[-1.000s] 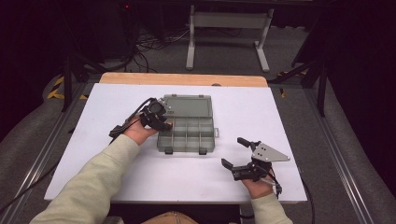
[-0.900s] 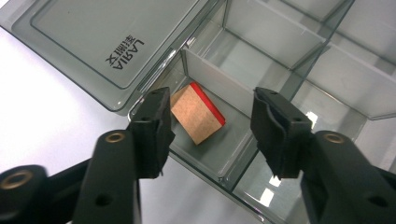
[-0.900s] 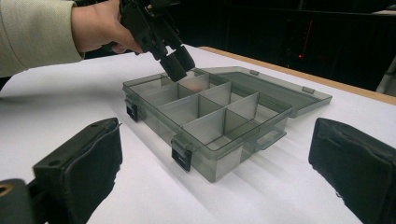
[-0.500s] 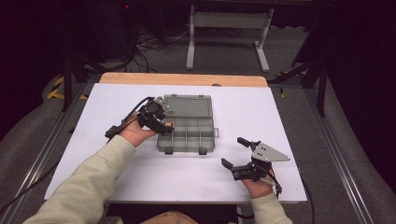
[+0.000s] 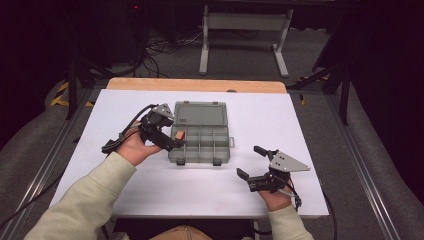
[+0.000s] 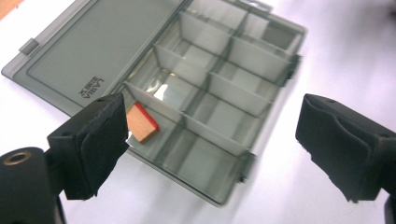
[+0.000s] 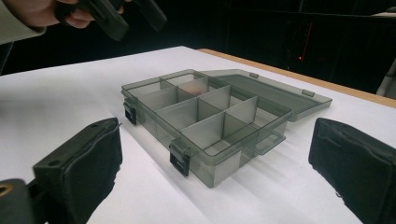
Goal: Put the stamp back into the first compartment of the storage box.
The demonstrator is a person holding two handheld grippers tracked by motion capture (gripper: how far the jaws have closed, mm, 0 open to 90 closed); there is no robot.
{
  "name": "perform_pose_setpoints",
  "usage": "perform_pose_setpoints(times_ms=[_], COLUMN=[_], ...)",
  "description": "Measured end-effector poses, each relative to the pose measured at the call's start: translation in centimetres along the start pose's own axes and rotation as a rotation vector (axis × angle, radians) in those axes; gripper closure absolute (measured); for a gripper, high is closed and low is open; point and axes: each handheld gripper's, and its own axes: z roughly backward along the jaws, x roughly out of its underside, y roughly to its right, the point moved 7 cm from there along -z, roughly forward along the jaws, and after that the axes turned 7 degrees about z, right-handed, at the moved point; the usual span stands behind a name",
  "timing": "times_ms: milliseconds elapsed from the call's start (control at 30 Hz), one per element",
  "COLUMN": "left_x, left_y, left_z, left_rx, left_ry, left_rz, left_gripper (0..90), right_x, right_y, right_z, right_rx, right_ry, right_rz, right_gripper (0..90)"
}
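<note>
On white table (image 5: 320,125): open compartment box (image 5: 200,132); right gripper (image 5: 257,167) well apart.

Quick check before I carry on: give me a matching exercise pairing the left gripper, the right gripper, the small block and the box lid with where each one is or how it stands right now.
Things:
1. left gripper
2. right gripper
3. small red-edged block
4. lid of the compartment box

States:
A. lying flat open on the table
B. lying in a corner compartment of the box
C. jaws open and empty, resting on the table apart from the box
D. jaws just opened, empty, held above the box's edge

Pairs: 1-D, 2-C, 3-B, 4-A
</note>
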Motion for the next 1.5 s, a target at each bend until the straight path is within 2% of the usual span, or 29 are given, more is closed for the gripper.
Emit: perform_pose_setpoints(times_ms=[167, 267, 367, 567, 600, 633, 800, 1100, 1200, 1333, 1400, 1500], left_x=[0.3, 0.6, 1.0, 2.4, 2.7, 3.1, 4.0, 6.5, 7.3, 8.0, 8.5, 9.1], left_y=[1.3, 1.8, 2.4, 3.1, 3.1, 3.2, 3.4, 3.4, 3.4, 3.4, 3.3, 3.1], left_z=[1.4, 2.3, 3.3, 4.8, 5.0, 5.4, 5.8, 6.2, 6.0, 6.0, 6.1, 5.8], left_rx=[0.010, -0.013, -0.015, 0.003, 0.001, -0.023, -0.038, -0.015, 0.006, -0.001, -0.005, 0.015], left_ry=[0.027, 0.048, 0.100, 0.151, 0.172, 0.215, 0.261, 0.369, 0.419, 0.470, 0.511, 0.545], left_rz=[-0.023, -0.021, -0.019, -0.016, -0.008, -0.019, -0.026, 0.005, 0.021, 0.030, 0.034, 0.052], left_gripper=[6.6, 2.4, 0.7, 0.5, 0.5, 0.6, 0.5, 0.2, 0.2, 0.2, 0.3, 0.2], right_x=[0.0, -0.1, -0.1, -0.2, -0.2, -0.2, -0.2, -0.3, -0.3, -0.3, -0.3, -0.3], right_y=[-0.1, -0.1, -0.1, -0.1, -0.1, -0.1, -0.1, -0.2, -0.2, -0.2, -0.2, -0.2], right_z=[0.1, 0.2, 0.2, 0.2, 0.2, 0.2, 0.3, 0.3, 0.3, 0.3, 0.3, 0.3], right_rx=[0.004, 0.005, 0.006, 0.007, 0.007, 0.008, 0.009, 0.007, 0.005, 0.004, 0.004, 0.004], right_ry=[0.001, 0.004, 0.004, 0.005, 0.005, 0.004, 0.006, 0.009, 0.010, 0.011, 0.011, 0.012], right_rz=[0.003, 0.003, 0.003, 0.006, 0.007, 0.007, 0.008, 0.011, 0.010, 0.012, 0.012, 0.014], right_gripper=[3.3, 3.3, 3.3, 3.3, 3.3, 3.2, 3.3, 3.3, 3.3, 3.3, 3.3, 3.3])
